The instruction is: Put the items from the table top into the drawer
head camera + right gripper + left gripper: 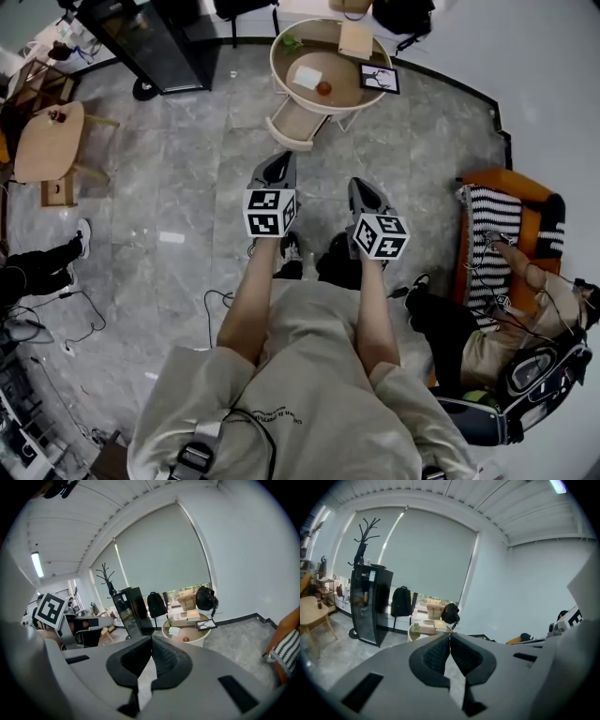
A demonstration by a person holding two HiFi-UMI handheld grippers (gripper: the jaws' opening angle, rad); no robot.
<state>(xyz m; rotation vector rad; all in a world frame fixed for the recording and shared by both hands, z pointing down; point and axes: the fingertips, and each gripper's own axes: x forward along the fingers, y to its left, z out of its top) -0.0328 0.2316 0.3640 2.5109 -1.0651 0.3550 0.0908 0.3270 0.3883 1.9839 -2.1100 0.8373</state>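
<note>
A round cream table [281, 67] stands ahead on the grey floor, with its drawer [291, 122] pulled out toward me. A white item [307, 77], a small red ball [323, 88], a black-framed picture [380, 80], a beige box [356, 39] and a green thing [291, 41] lie on the table. My left gripper [278, 164] and right gripper [364, 192] are held side by side, short of the drawer. Both are shut and hold nothing. The right gripper view shows the table [206, 637] and the red ball [185, 639] beyond the shut right gripper [151, 641]. In the left gripper view the left gripper [449, 637] hides most of the table [412, 631].
A black cabinet [150, 42] stands left of the table, with a small wooden table [47, 141] further left. An orange armchair [506, 216] with a striped cloth and a seated person [506, 328] are at the right. Another person's legs [37, 267] and cables lie at the left.
</note>
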